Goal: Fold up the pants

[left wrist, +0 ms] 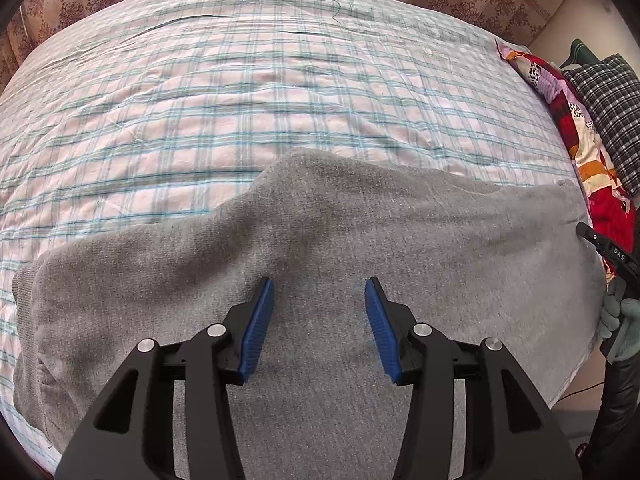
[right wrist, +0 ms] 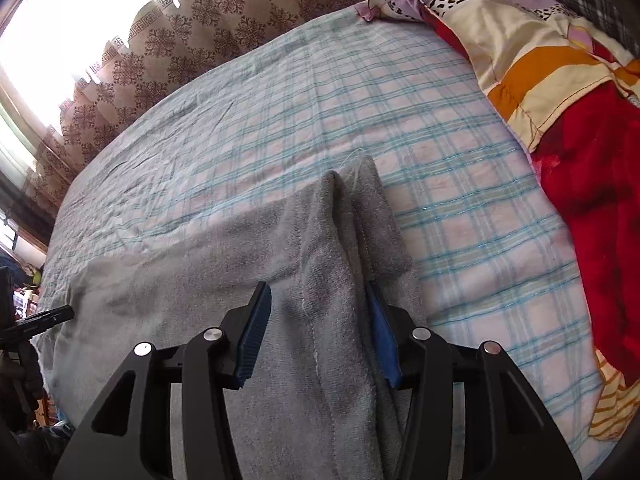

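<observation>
Grey pants (left wrist: 320, 220) lie spread across the near part of the bed, one leg reaching left. My left gripper (left wrist: 320, 292) hangs just over their middle, open, its blue pads apart with only flat cloth beneath. At the pants' right end a raised fold of grey cloth (right wrist: 352, 220) runs between the fingers of my right gripper (right wrist: 318, 300). Its right pad is partly hidden behind that fold and the left pad stands free of it, so it is open. The right gripper (left wrist: 600, 244) also shows at the left wrist view's right edge, held by a gloved hand (left wrist: 624, 320).
A plaid pink and teal sheet (left wrist: 240, 80) covers the bed. A red patchwork quilt (right wrist: 560, 100) and a dark checked pillow (left wrist: 612, 100) lie along the right side. A patterned curtain (right wrist: 180, 40) hangs behind the bed. The bed's near edge is below the pants.
</observation>
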A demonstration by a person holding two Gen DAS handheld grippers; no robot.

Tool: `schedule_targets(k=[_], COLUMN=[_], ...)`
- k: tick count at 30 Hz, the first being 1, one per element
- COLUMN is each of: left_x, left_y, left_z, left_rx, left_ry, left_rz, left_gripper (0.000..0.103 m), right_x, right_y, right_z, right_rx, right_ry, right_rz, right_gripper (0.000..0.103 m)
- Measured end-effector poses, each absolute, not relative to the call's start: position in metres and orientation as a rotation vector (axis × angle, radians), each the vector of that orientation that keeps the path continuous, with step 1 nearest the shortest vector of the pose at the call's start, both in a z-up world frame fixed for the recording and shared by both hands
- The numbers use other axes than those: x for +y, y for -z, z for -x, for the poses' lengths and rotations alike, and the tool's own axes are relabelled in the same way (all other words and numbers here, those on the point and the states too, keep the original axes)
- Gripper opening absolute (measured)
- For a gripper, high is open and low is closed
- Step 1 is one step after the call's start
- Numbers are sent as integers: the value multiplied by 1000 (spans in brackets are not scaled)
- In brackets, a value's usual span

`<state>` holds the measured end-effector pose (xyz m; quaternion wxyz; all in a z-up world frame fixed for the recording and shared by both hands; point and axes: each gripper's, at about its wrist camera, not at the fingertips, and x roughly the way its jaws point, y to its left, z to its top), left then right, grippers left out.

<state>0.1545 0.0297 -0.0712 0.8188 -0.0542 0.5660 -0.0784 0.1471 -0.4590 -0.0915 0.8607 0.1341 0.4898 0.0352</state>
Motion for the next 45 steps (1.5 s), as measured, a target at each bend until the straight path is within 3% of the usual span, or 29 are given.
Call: schedule_targets(k=[3,5,6,9,13,19,24,26,31,37,45], left_x=[24,21,20,19,18,12,-4,-7,-4,-18,-85], left_y=[73,73,74,76,77,74,93,100,92,76,78], left_z=[-154,-154,-154,-155,-157,-161,-161,-161,-163,-148,-105], left_rx=[1210,1213,1215,1219,1221,1203,1209,1215,1200,1185,1218], left_ry=[180,185,185,185,184,202,219,214,214,281,544], left_rz=[112,109,109,106,101,108,63,43,52,92,-106], left_gripper=[49,49,49,49,49,49,57,57,57,57,57], right_x=[-467,-463,-461,-457,-455,-441,-449,-448,-447,-428,-404], right_y=[99,99,99,97,76,40,85,95,65,42,92], right_z=[-152,-152,-152,-149,-143,-143,-164,-165,-145,-108,-84], right_rx=[1044,1055,1065,1059,980,880,1002,1013,930,911,1092], right_ry=[-82,-107,-120,-127,-74,18,39,49,121,19,-17], right_rz=[-335,-312,-312,-293,-278,-114,-108,-100,-58,-111,-128], right_gripper=[45,36,26,14,10,10,11,15,37,37,37])
